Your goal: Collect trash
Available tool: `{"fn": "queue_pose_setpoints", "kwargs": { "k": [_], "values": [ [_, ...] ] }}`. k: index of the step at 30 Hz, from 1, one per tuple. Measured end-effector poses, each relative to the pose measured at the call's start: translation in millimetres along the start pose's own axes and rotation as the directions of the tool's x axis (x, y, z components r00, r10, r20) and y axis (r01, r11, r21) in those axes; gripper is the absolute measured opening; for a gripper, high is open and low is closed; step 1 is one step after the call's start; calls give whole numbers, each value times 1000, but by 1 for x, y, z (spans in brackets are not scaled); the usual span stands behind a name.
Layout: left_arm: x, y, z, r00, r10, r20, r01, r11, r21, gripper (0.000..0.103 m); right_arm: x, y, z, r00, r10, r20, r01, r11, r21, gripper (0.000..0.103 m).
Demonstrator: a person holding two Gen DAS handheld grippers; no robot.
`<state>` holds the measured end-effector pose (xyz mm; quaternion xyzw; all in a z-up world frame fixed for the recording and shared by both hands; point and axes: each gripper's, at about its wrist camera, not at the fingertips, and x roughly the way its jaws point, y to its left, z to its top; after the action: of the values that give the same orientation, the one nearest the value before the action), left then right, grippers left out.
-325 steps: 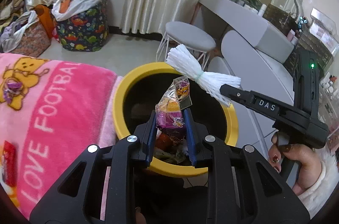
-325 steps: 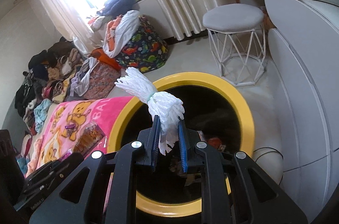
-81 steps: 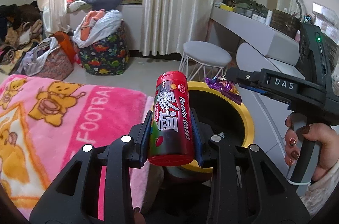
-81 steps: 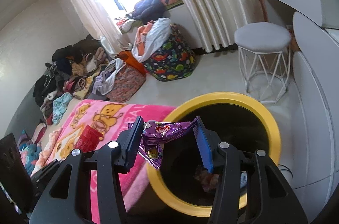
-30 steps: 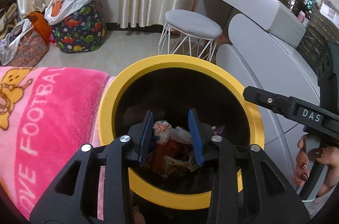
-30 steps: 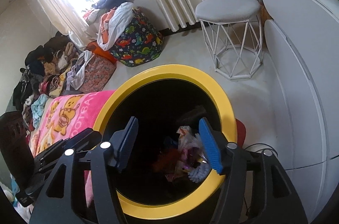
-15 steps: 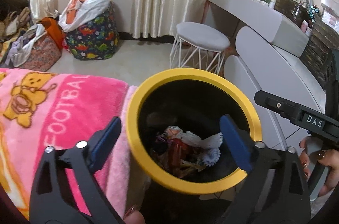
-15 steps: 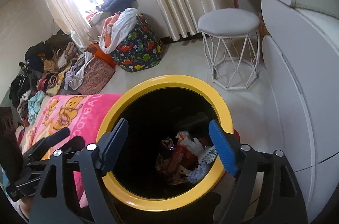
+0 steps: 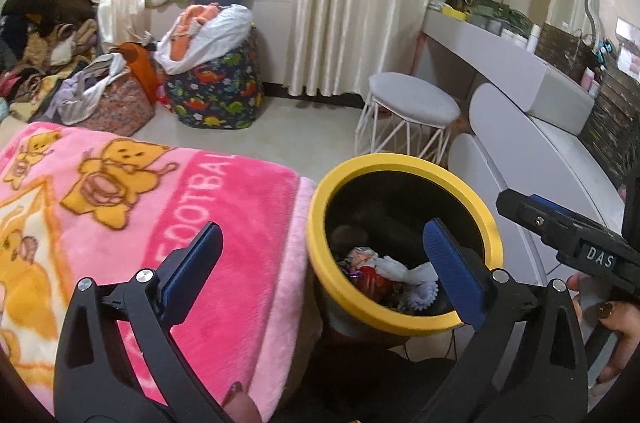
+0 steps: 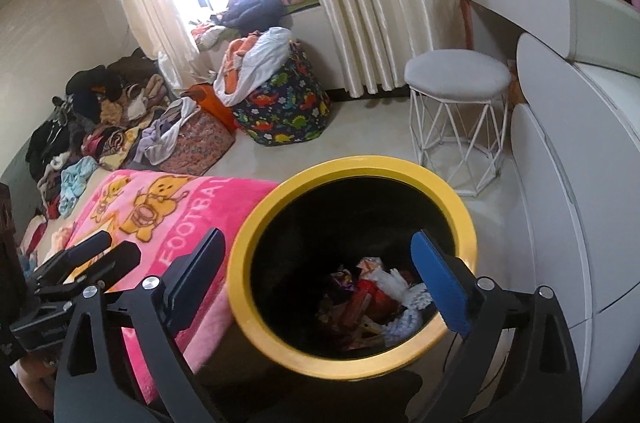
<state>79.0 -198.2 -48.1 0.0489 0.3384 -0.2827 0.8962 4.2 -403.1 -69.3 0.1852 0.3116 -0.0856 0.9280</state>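
Now, my jaws: both pairs spread wide and opening further, nothing between the pads, nothing touched.
Left gripper (image 9: 320, 263): held above the yellow-rimmed bin (image 9: 400, 163); one pad shows over the pink blanket (image 9: 200, 191), the other over the bin's mouth.
Right gripper (image 10: 318, 277): empty too, poised above the same bin; its blue pad (image 10: 438, 283) overlaps the rim on the side nearest the grey cabinet (image 10: 560, 203).
Trash (image 9: 384, 275): lying at the bottom of the bin, a heap of wrappers, something red and a white frilly bundle.
Left-wrist view only: my right hand (image 9: 616, 323) on its handle beside the bin, painted nails showing, and the vanity top (image 9: 500, 51) with a curved mirror behind the bin.
Right-wrist view only: my left gripper seen from the side (image 10: 76, 263) over the blanket next to the bin; a long heap of clothes (image 10: 92, 127) on the floor beyond the blanket.
Both views: a white wire-legged stool (image 10: 456, 75) behind the bin, a dinosaur-print bag (image 10: 280, 103) by the curtains.
Hard to make out: the single pieces of trash, dark and tangled inside the bin; the bin's outer wall, mostly hidden by my gripper frames; the blanket's lettering, cut off at its edge; my left hand, almost wholly out of frame.
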Motion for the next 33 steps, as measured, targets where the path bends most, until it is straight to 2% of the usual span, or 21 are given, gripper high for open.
{"fn": "queue_pose_setpoints", "kwargs": {
  "k": [3, 7, 10, 19, 22, 25, 33],
  "values": [
    [-13, 11, -6, 999, 47, 21, -47, 999, -18, 92, -5, 11, -2, 1000, -3, 24, 3, 1000, -27, 96],
    [-29, 24, -17, 994, 98, 46, -97, 995, -32, 92, -17, 28, -11, 995, -3, 104, 10, 998, -66, 97],
    [-44, 33, -29, 985, 145, 95, -142, 989, -29, 92, -25, 39, -20, 986, 1, 165, 15, 995, -96, 97],
    [-79, 54, -65, 950, 245, 193, -237, 969, -65, 92, -51, 62, -58, 926, 5, 378, 58, 986, -155, 97],
    [-87, 58, -73, 943, 254, 216, -245, 967, -69, 92, -59, 68, -69, 903, 15, 429, 72, 980, -185, 97],
    [-90, 64, -78, 942, 256, 217, -241, 966, -92, 92, -62, 74, -77, 888, 33, 458, 77, 972, -221, 97],
    [-90, 70, -81, 942, 257, 216, -239, 965, -107, 92, -59, 82, -86, 897, 47, 440, 77, 963, -259, 97]
  ]
}}
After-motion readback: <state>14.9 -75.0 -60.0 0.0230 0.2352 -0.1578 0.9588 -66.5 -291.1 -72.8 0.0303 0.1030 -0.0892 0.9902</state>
